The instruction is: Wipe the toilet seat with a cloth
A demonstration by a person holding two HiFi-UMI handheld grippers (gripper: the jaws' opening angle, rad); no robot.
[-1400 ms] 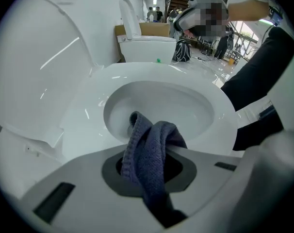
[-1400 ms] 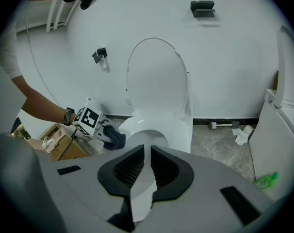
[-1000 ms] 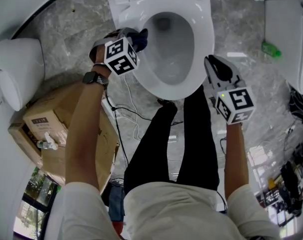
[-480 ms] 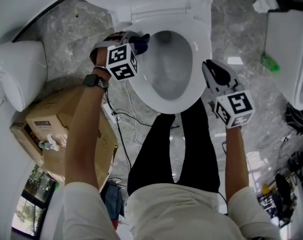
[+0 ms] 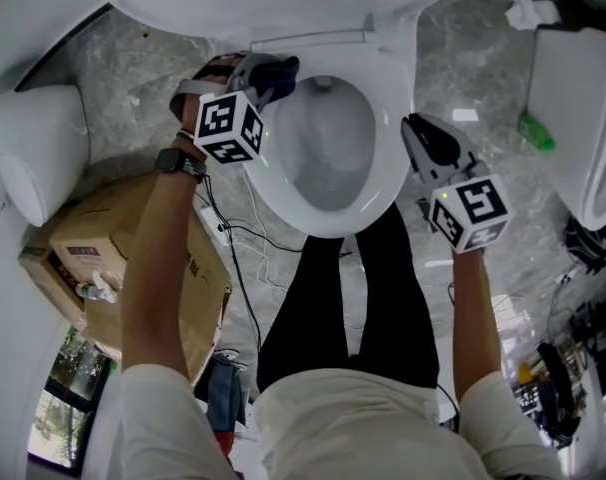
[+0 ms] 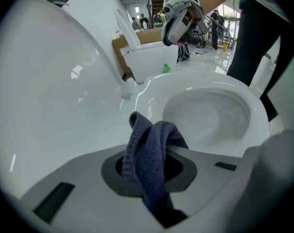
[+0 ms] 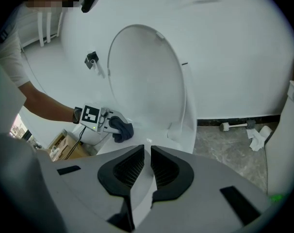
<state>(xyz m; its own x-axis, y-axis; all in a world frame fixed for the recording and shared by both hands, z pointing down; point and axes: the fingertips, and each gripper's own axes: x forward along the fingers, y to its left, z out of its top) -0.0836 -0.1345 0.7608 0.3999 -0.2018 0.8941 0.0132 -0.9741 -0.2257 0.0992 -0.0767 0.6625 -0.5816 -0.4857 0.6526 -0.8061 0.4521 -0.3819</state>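
The white toilet seat (image 5: 391, 118) is down and its lid (image 7: 142, 81) stands raised. My left gripper (image 5: 270, 76) is shut on a dark blue cloth (image 5: 279, 70), which lies on the seat's back left rim near the hinge. The left gripper view shows the cloth (image 6: 152, 149) bunched between the jaws of that gripper (image 6: 148, 173), over the seat (image 6: 220, 84). My right gripper (image 5: 415, 123) hovers beside the seat's right rim. Its jaws (image 7: 148, 152) are closed to a thin slit with nothing between them. The right gripper view also shows the left gripper (image 7: 104, 120) and cloth (image 7: 122, 129).
The person's legs in black trousers (image 5: 378, 288) stand at the bowl's front. A cardboard box (image 5: 93, 248) and a white fixture (image 5: 33, 158) sit at the left, with cables (image 5: 245, 258) on the marble floor. Another white fixture (image 5: 573, 88) and a green bottle (image 5: 535, 133) are at the right.
The left gripper has slid the cloth along the seat's left rim toward the hinge. The right gripper has moved along the right rim, away from the bowl's front. Its jaws look the same.
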